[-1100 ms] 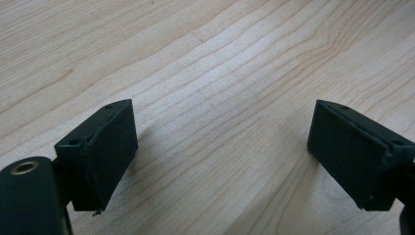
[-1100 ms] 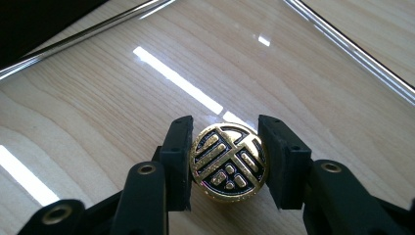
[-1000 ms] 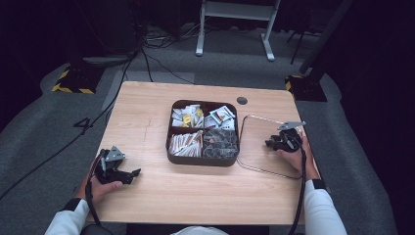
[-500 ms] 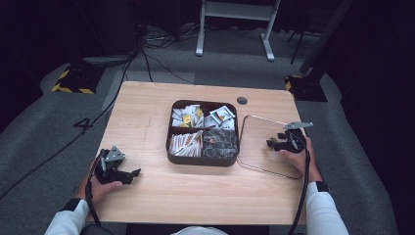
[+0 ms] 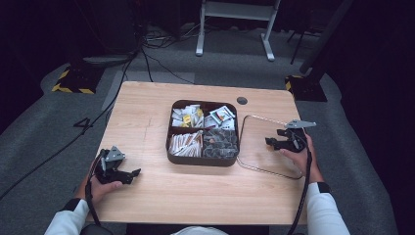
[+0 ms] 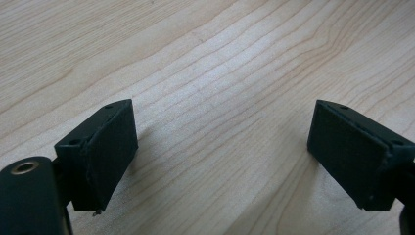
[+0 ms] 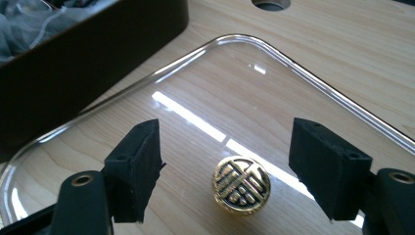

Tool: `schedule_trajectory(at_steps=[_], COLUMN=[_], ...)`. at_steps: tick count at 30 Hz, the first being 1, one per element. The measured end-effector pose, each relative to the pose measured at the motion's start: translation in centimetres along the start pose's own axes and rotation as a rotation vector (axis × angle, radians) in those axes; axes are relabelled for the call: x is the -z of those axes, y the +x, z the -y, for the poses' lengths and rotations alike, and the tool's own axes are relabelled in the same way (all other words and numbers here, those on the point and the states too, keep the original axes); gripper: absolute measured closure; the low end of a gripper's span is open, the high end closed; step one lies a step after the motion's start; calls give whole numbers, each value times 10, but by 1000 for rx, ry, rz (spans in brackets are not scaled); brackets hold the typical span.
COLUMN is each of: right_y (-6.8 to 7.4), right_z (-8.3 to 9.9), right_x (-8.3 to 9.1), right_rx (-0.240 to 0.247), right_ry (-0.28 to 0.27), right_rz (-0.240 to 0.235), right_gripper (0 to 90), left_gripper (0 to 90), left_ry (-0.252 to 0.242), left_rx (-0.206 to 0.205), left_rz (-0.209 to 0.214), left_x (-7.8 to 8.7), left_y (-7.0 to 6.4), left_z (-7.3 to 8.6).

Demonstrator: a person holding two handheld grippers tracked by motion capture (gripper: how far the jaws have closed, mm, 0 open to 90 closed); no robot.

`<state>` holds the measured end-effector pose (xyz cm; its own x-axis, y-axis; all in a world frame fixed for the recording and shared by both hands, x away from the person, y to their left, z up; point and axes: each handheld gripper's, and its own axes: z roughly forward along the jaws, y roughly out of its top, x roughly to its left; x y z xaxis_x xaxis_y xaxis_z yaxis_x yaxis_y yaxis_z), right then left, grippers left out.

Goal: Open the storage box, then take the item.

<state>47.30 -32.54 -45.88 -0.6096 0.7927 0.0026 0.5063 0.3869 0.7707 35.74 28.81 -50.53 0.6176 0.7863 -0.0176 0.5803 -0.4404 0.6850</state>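
Fingers (image 7: 323, 171) spread | right gripper (image 7: 225, 171) straddles gold knob (image 7: 241, 185) | left gripper (image 6: 222, 156) spread, table (image 6: 220, 73)

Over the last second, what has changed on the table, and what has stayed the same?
Very little changed. The right gripper shifted only slightly over the clear lid; its jaws stand open on either side of the gold knob, not closed on it. Nothing was taken hold of or let go. The left gripper stayed open near the table's front left, and the brown box and lid did not move.
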Motion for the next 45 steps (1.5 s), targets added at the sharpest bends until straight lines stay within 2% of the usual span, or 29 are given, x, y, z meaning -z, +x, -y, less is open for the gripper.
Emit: schedule_trajectory(at_steps=[3, 8, 13, 16, 22, 30, 33, 41, 45], right_y=[5, 8, 14, 19, 31, 43, 51, 65, 72], right_z=[-5, -9, -22, -30, -41, -52, -61, -80, -90], right_x=[2, 4, 13, 14, 12, 8, 4, -7, -13], right_rx=[24, 31, 43, 57, 100, 129, 158, 181, 208], right_ry=[-15, -29, -80, -91, -95, -97, -92, -104, -96], right_rz=[-9, -21, -35, -40, -48, -71, -80, -104, -102], right_gripper=[300, 313, 327, 329, 326, 324, 323, 337, 337], left_gripper=[116, 115, 115, 115, 116, 116, 115, 115, 115], left_ry=[0, -2, 1, 0, 0, 1, 1, 1, 0], left_rx=[0, 1, 0, 0, -4, -3, -1, 1, 0], left_rz=[1, 4, 7, 7, 4, 6, 8, 10, 11], left_x=[0, 0, 0, 0, 0, 0, 0, 0, 0], left_y=[0, 0, 0, 0, 1, 1, 1, 1, 1], left_z=[0, 0, 0, 0, 0, 0, 0, 0, 0])
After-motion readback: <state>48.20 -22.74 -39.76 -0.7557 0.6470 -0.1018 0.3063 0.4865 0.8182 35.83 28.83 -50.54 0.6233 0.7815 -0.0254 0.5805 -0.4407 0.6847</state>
